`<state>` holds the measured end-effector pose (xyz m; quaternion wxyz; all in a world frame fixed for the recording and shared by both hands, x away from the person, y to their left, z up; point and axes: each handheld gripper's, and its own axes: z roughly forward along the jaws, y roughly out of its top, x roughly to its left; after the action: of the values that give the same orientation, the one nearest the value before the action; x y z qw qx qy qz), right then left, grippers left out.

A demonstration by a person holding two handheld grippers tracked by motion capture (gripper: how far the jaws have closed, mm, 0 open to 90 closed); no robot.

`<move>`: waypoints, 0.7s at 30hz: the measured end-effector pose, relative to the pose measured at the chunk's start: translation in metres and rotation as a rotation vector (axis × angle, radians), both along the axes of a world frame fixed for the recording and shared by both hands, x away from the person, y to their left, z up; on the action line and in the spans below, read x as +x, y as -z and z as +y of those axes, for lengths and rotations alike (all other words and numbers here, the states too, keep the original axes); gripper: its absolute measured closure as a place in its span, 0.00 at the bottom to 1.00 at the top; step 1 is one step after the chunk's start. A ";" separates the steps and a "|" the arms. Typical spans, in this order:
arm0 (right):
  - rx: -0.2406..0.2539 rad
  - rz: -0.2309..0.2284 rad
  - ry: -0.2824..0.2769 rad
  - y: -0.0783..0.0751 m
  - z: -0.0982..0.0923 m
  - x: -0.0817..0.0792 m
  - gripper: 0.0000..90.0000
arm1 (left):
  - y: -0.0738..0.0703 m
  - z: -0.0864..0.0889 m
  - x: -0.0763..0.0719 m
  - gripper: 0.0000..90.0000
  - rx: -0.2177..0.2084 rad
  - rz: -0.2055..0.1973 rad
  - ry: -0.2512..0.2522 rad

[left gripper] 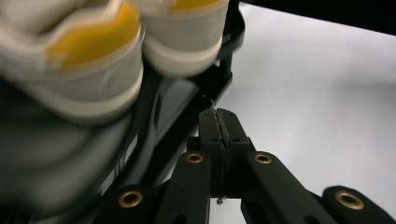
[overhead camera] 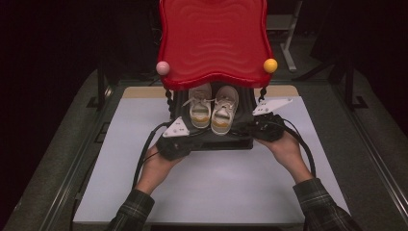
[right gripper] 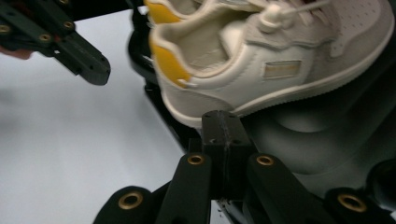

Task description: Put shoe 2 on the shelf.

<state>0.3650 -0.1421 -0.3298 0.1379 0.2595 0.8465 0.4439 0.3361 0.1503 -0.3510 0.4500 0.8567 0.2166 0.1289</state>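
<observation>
Red lid [overhead camera: 214, 41] hides shoe [overhead camera: 200, 108] toes; near shoe [left gripper: 70, 60] blurred, cropped.

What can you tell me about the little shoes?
The pair of shoes is small, cream and grey like suede, with yellow heel patches, white laces and pale soles. They stand upright side by side, heels toward the person, on a black stand under a red wavy top. Nothing grips them.

A recording studio or lab, going by the setup. Black drapes hang around a white desk [overhead camera: 120, 159]. Metal stands [overhead camera: 288, 43] rise behind it.
</observation>
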 end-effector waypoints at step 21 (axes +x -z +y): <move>-0.020 -0.037 0.139 -0.001 0.018 0.014 1.00 | -0.008 -0.031 0.028 1.00 0.013 -0.114 -0.002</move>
<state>0.3795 -0.1237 -0.3288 0.1867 0.3080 0.8281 0.4295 0.3642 0.1190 -0.3429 0.4560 0.8506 0.1908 0.1793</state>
